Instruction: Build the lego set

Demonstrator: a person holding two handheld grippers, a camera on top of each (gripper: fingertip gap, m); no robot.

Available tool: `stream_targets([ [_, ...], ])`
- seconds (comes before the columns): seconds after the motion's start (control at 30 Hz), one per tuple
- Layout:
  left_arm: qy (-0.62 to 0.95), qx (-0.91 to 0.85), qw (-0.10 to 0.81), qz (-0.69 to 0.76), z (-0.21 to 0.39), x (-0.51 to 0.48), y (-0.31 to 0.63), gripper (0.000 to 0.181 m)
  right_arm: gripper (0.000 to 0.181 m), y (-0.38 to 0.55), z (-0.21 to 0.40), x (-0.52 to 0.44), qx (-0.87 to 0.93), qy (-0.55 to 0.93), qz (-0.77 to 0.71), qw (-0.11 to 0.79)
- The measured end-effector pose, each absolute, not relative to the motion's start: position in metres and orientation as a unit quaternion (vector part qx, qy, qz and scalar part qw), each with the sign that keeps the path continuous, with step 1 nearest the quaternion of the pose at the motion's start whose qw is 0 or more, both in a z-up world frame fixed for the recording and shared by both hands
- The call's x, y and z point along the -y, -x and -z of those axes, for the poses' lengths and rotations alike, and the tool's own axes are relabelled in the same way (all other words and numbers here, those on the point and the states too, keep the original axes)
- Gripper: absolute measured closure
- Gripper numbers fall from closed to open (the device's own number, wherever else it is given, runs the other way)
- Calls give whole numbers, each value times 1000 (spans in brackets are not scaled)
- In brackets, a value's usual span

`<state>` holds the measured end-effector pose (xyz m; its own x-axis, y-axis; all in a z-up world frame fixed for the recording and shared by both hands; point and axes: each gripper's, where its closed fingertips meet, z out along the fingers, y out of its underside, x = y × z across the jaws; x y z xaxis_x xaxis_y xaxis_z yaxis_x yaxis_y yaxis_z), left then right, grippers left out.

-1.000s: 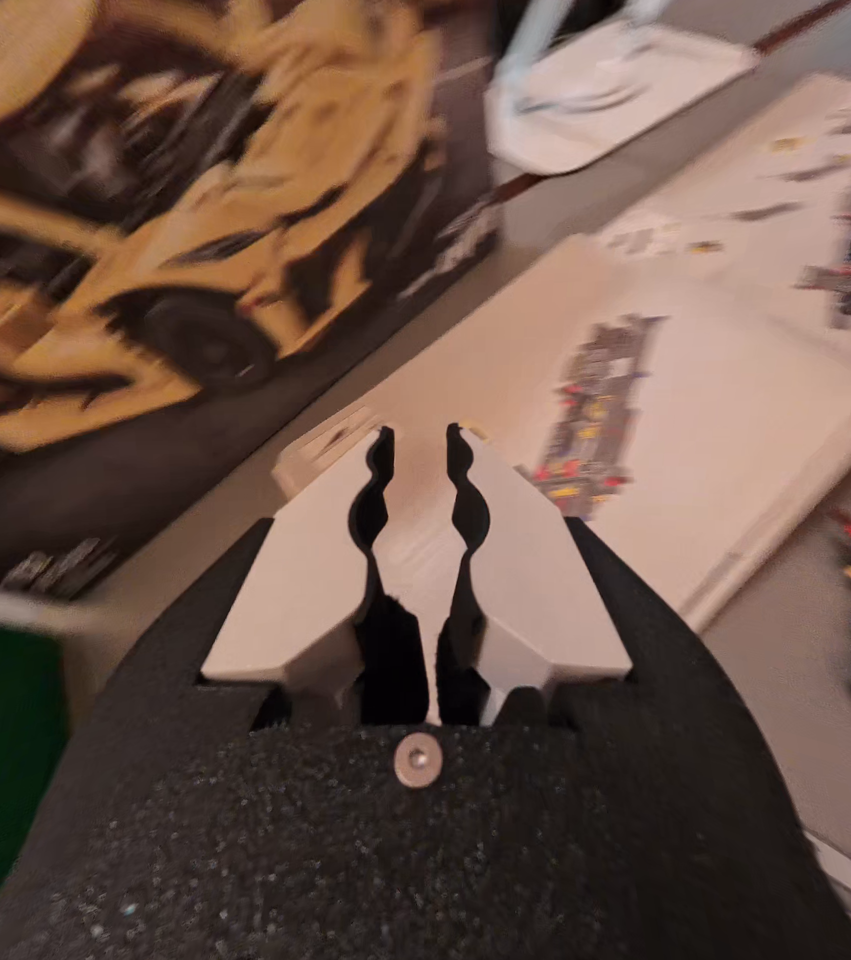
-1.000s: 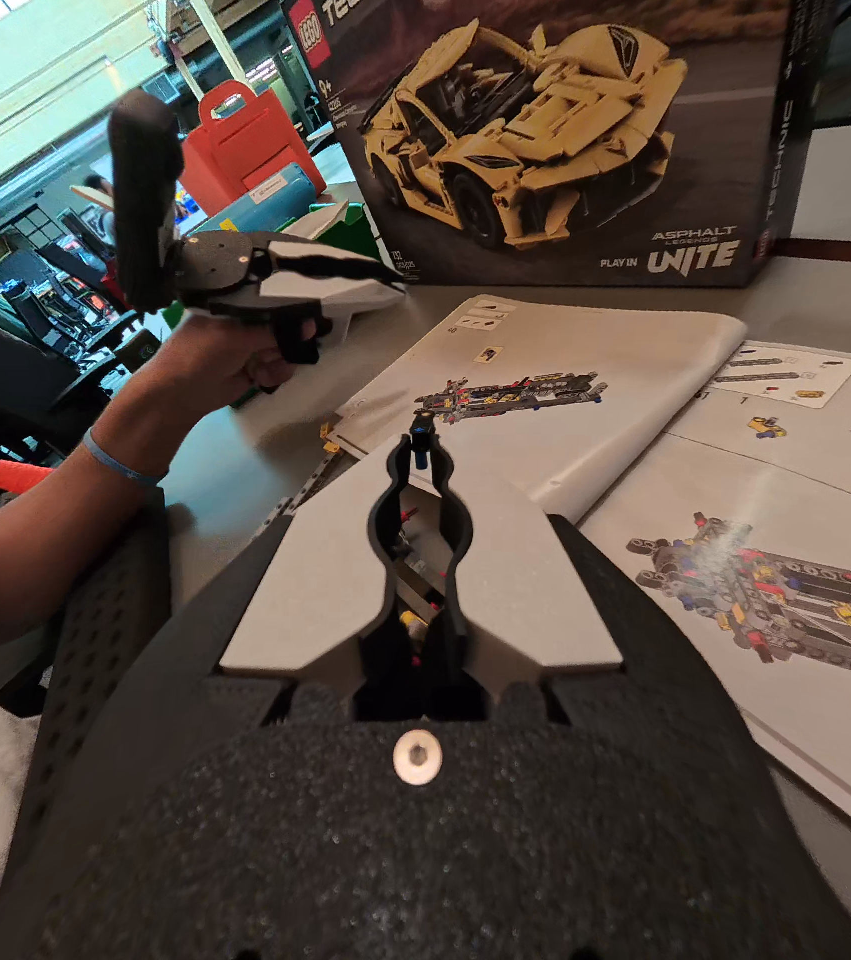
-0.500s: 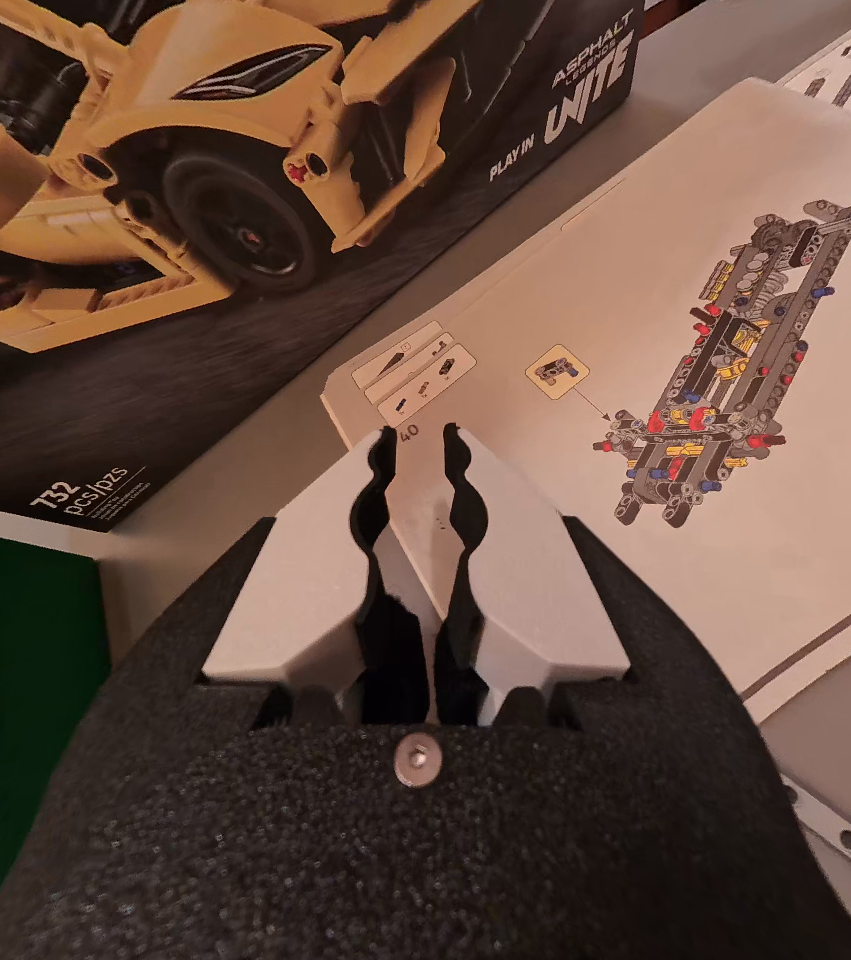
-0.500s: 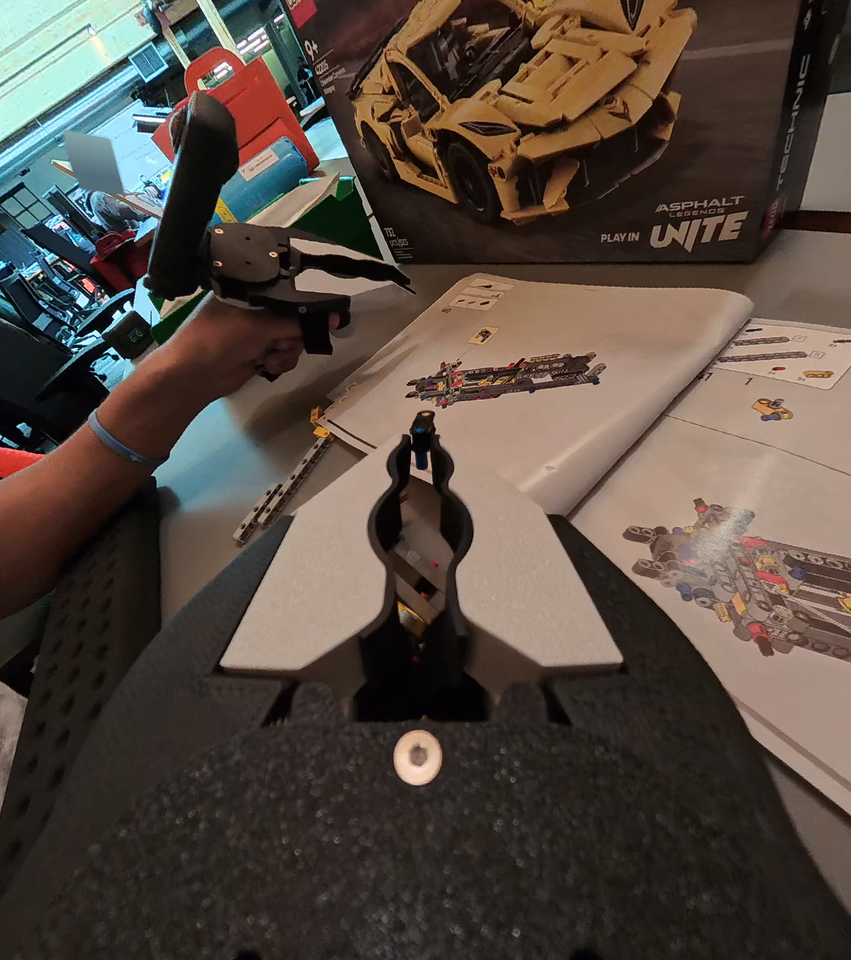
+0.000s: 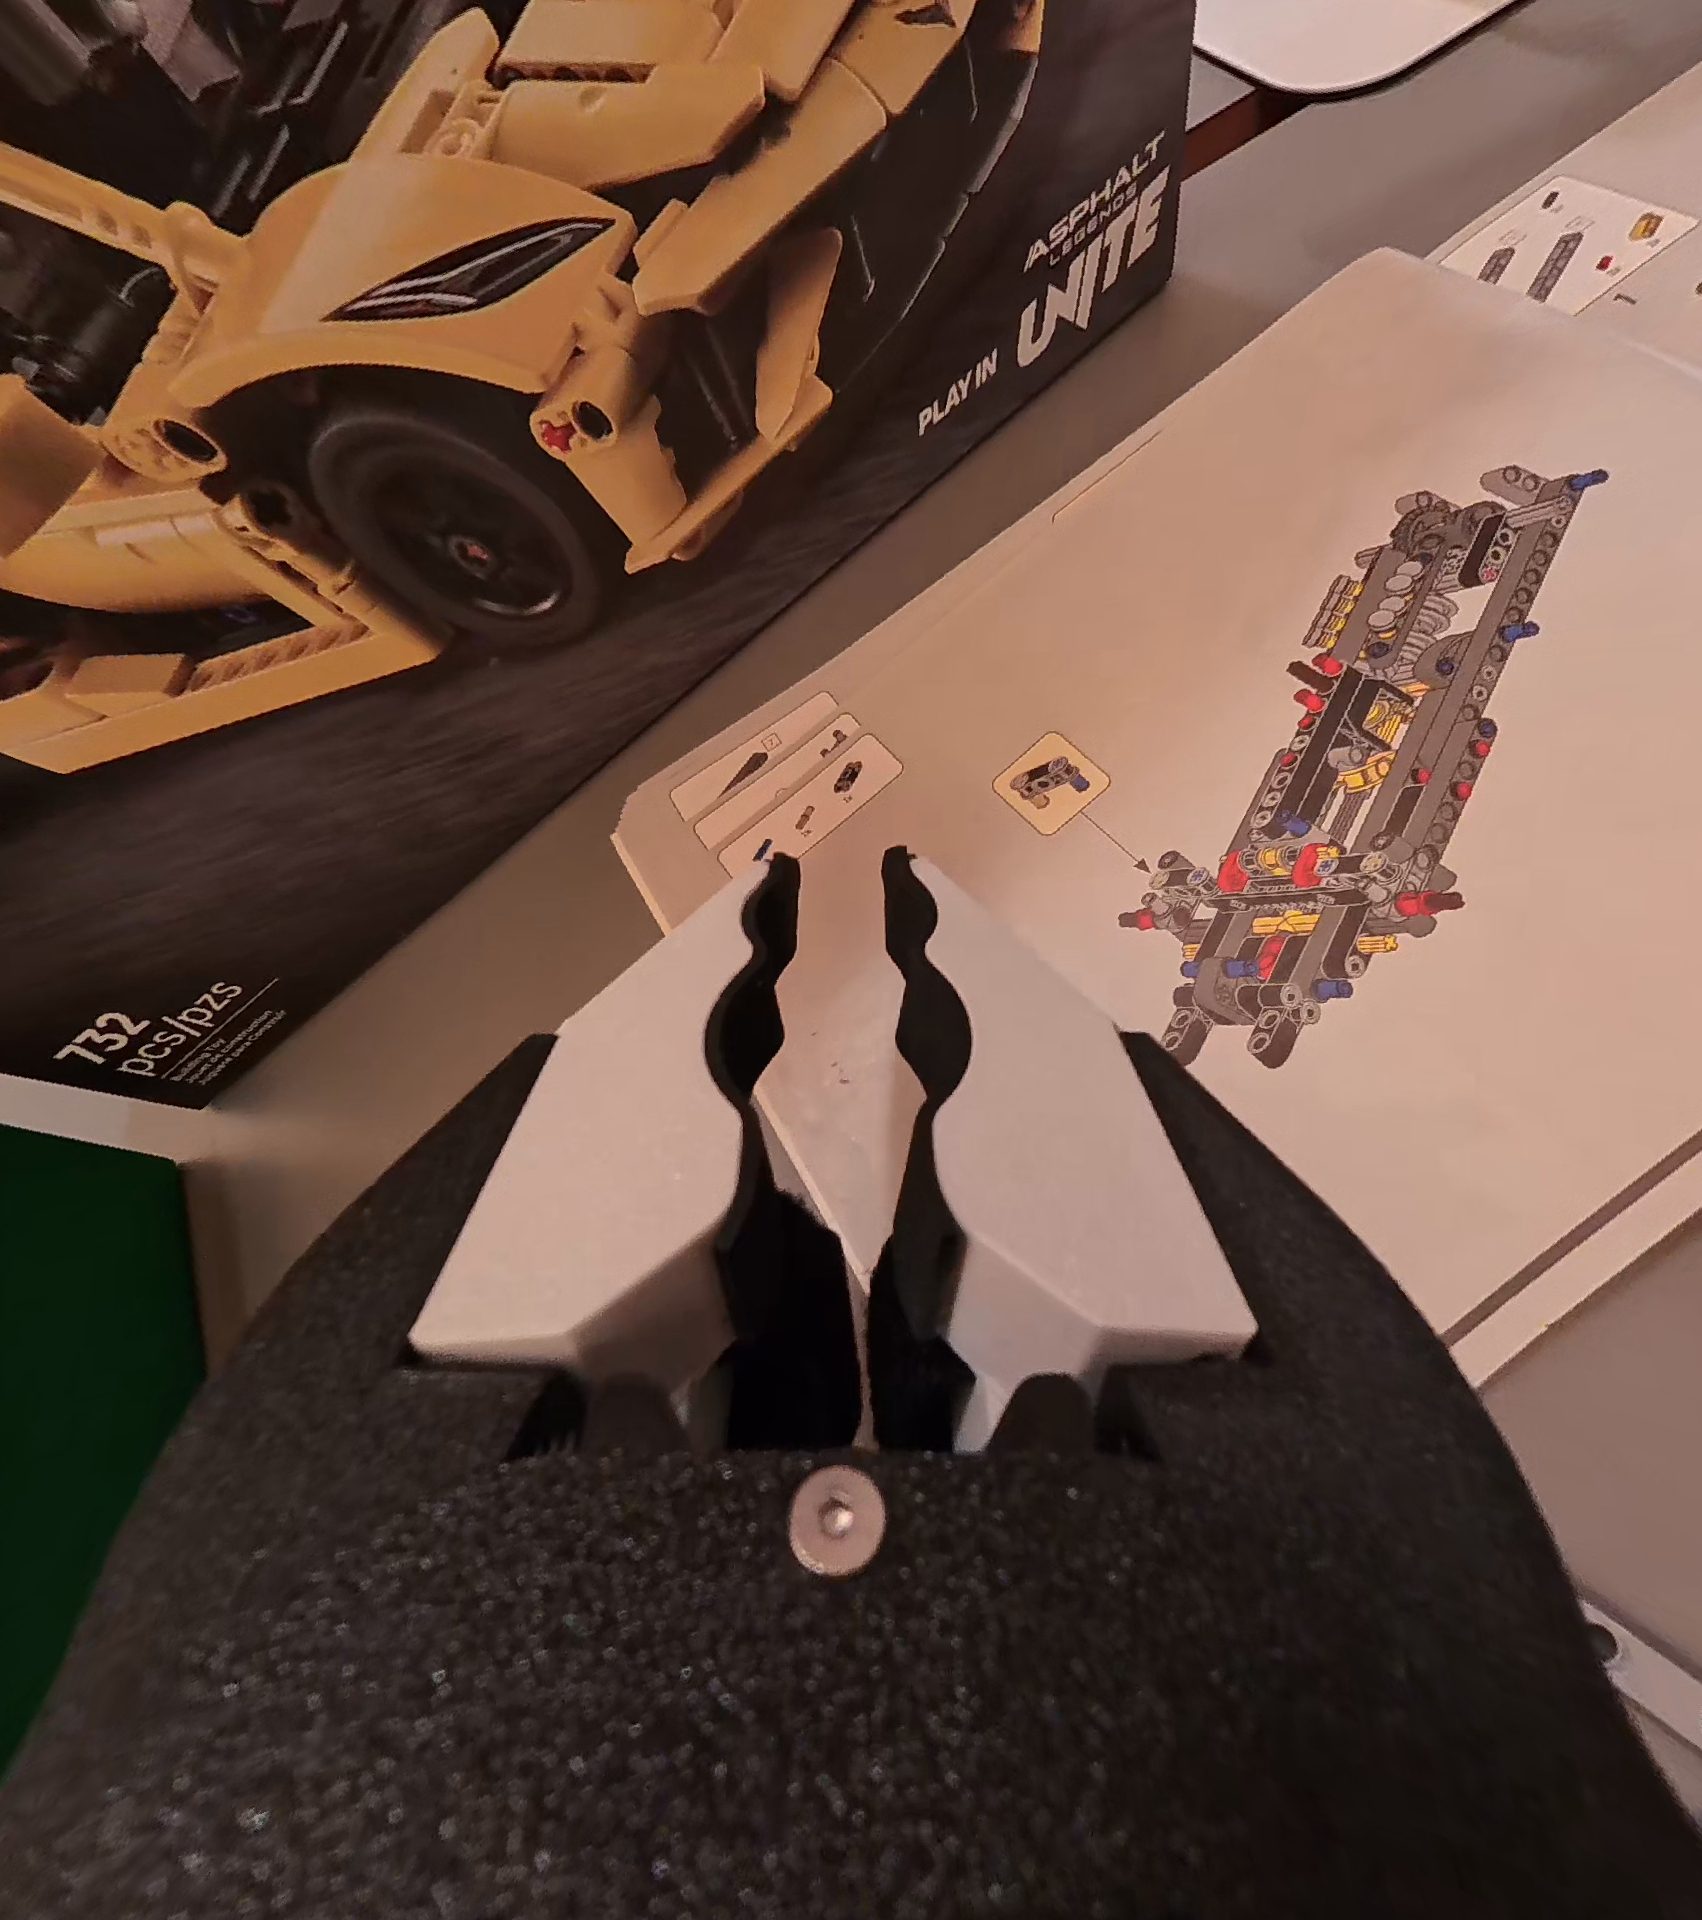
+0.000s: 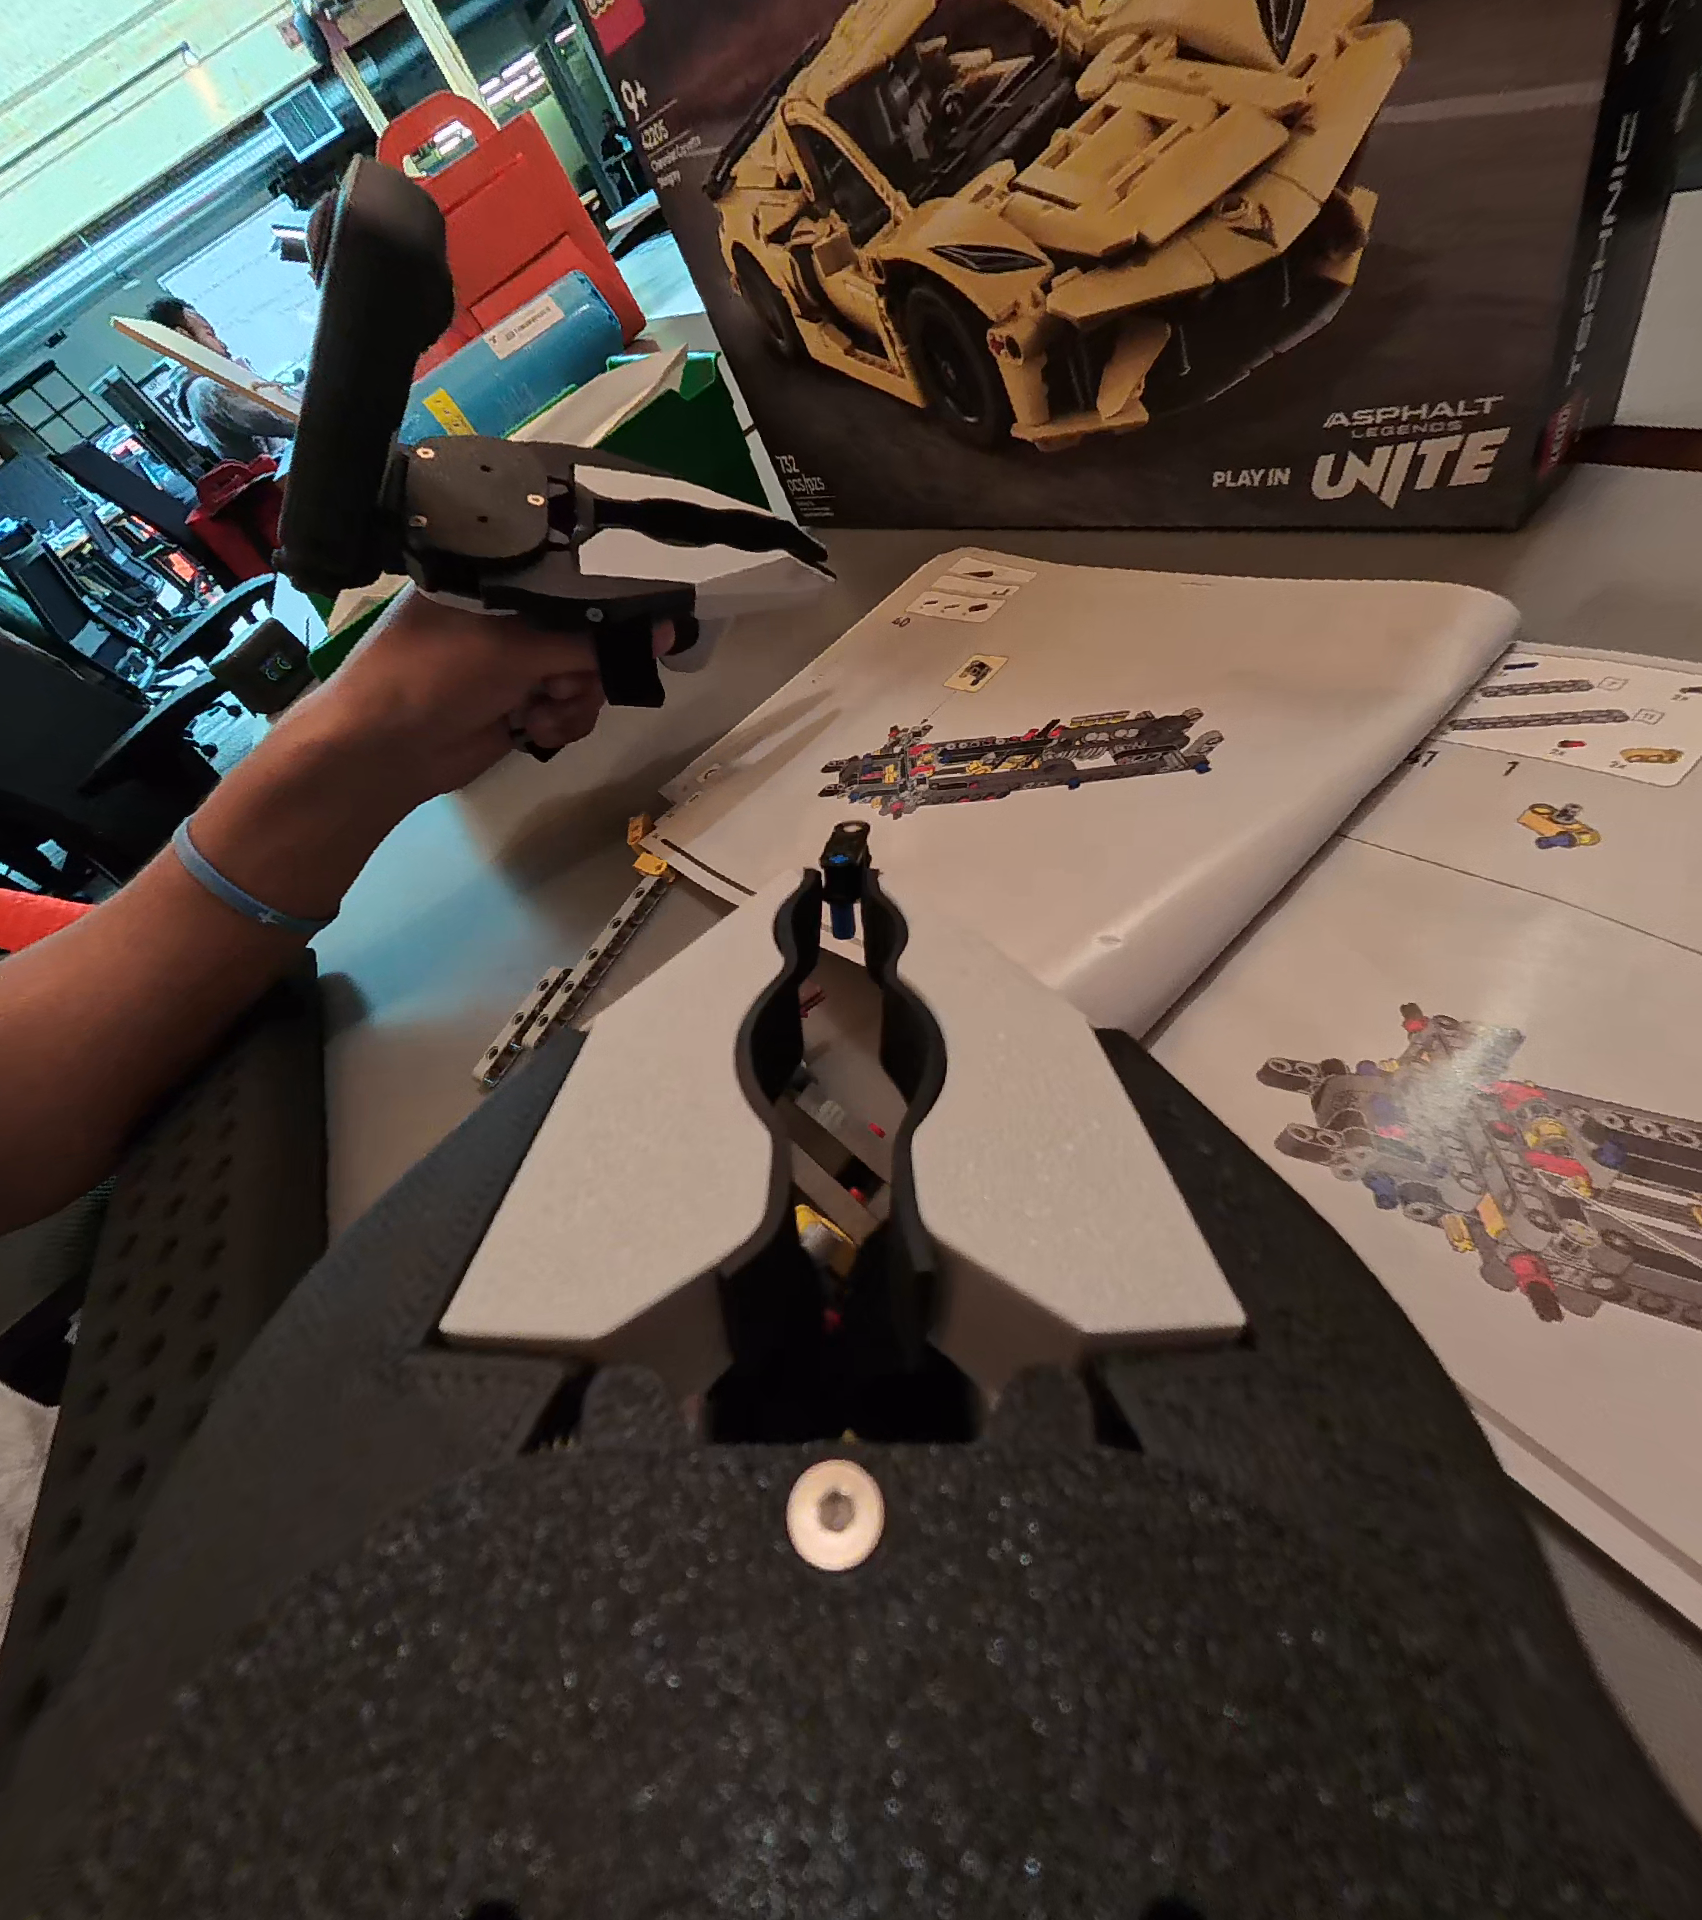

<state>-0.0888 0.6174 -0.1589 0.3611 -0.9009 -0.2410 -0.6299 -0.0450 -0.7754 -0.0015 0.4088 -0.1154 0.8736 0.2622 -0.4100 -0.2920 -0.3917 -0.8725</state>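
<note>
the left tongs (image 5: 836, 857) are hanging in the air above the near corner of the open instruction booklet (image 5: 1449, 935), their tips spread a little with nothing between them; in the right wrist view the same left tongs (image 6: 805, 551) are showing off to the left, gripped by a hand (image 6: 504, 696) with a blue band at the wrist. the right tongs (image 6: 842, 894) are pinching a small black and blue lego pin (image 6: 845, 857), which is sticking up past the tips, over the lower edge of the booklet's left page (image 6: 1086, 675). under the right tongs, in the gap between the fingers, parts of a grey lego assembly (image 6: 831, 1132) with red and yellow bits are peeking through, though i cannot tell how much of it is there. a long grey lego beam (image 6: 577, 966) is lying on the grey desk (image 6: 431, 914) just beside the booklet's corner, with a small yellow piece (image 6: 644, 847) near its far end. the set's dark box (image 6: 1138, 260), printed with a yellow car, is standing upright at the back of the desk, behind the booklet. a dark perforated panel (image 6: 182, 1174) is sitting at the desk's near left.
</note>
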Motion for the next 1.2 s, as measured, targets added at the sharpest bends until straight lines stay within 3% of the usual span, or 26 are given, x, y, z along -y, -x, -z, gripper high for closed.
stream_targets([
  [0.3,677,-566,430,188,150,-598,77,167,175,6,117,-409,2,801,-241,548],
  [0.53,510,-683,326,409,126,-467,50,171,175,13,109,-409,8,789,-257,559],
  [0.83,440,-730,294,432,127,-422,53,169,175,46,112,-409,50,791,-286,539],
  [1.2,428,-728,317,432,121,-417,49,171,175,51,104,-409,13,763,-360,537],
])
